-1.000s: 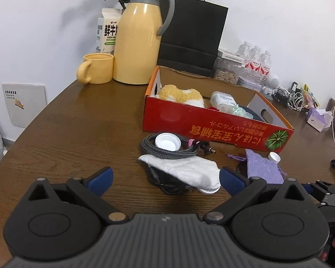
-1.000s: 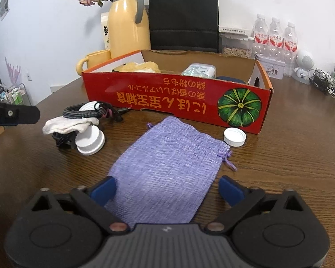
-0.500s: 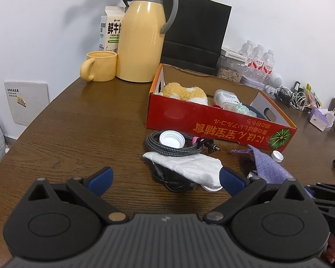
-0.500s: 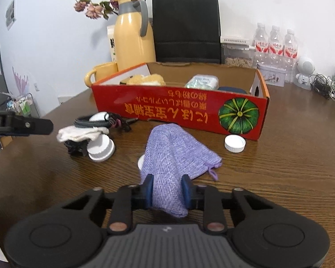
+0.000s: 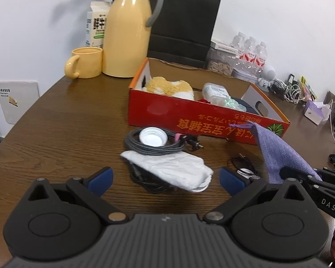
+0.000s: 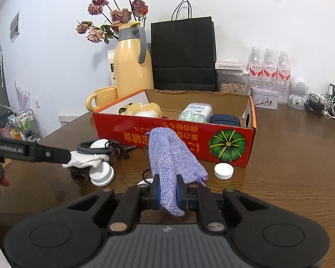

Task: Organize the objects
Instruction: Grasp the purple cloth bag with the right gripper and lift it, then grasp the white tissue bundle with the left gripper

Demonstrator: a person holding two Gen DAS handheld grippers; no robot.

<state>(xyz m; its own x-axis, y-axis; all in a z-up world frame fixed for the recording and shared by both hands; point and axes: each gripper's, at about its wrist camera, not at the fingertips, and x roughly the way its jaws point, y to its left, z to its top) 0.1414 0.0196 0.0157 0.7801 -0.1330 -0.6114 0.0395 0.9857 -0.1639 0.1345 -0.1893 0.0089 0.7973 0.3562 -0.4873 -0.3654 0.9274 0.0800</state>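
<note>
The right gripper (image 6: 167, 193) has its fingers clamped on one end of the purple pouch (image 6: 170, 154), which hangs limp above the counter (image 6: 290, 174) at about 6 o'clock of the red box (image 6: 174, 137). The pouch looks light, soft and floppy, so a pinch near an edge seems enough. The left gripper (image 5: 165, 179) holds its fingers apart, empty, before the white cloth (image 5: 169, 167).
</note>
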